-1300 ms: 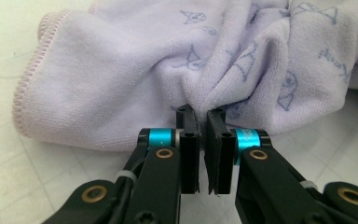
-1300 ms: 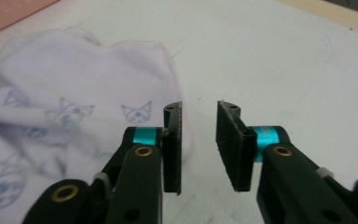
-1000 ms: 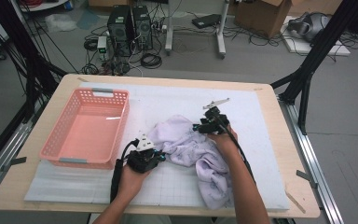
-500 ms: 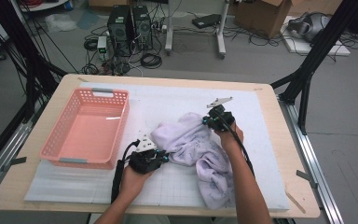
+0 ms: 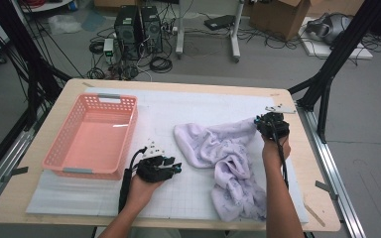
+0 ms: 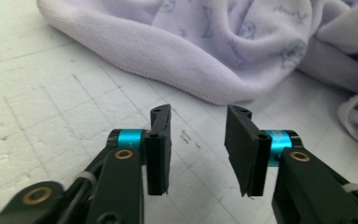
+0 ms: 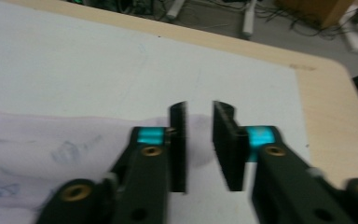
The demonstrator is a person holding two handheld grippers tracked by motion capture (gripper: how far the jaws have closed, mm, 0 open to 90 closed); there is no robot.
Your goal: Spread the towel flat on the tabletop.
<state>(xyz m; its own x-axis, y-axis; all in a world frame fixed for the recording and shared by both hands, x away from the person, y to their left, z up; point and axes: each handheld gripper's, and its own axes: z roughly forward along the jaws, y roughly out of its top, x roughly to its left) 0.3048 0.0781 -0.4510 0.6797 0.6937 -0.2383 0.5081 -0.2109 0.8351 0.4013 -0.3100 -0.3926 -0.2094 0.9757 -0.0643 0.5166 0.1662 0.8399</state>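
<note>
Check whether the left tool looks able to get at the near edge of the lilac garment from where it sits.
Probably yes. The left tool stands open just short of the lilac garment, whose rolled hem lies straight ahead on the white mat, with bare mat between and nothing in the way.

A light wooden table with rounded corners carries a white gridded foam sheet over most of its top. On the sheet, a pink slatted basket sits at the left, and a crumpled lilac cloth lies spread right of centre.
</note>
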